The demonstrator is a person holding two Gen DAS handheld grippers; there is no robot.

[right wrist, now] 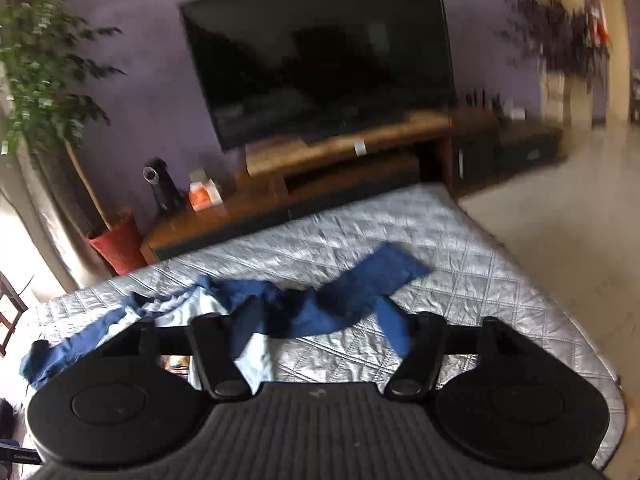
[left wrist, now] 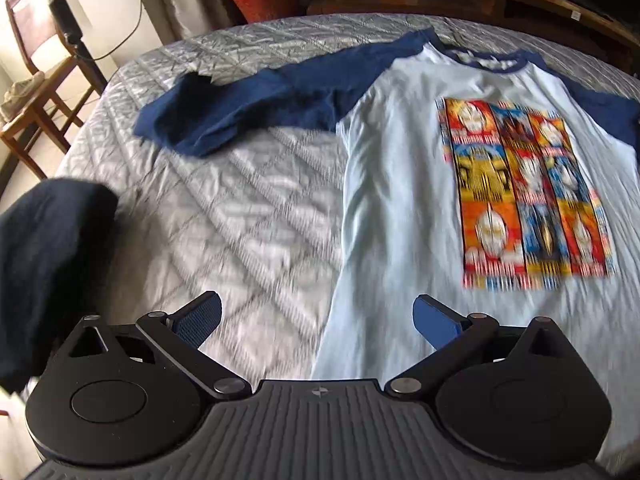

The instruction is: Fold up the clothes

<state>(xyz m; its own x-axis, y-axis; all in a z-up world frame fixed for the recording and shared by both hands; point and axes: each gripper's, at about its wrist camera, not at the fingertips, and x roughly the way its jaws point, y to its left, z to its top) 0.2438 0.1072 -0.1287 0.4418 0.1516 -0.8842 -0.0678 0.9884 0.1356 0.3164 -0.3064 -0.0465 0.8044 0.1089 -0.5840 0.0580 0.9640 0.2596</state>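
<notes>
while the shirt (left wrist: 400, 184) lies face up on the quilted bed (left wrist: 224, 216) with its print showing and one navy sleeve (left wrist: 240, 112) stretched out sideways, your left gripper (left wrist: 316, 324) hovers over the hem edge, jaws wide apart and holding nothing. your right gripper (right wrist: 316, 336) sits about half open; the other sleeve (right wrist: 360, 292) lies past it, can't tell if it's touching.
</notes>
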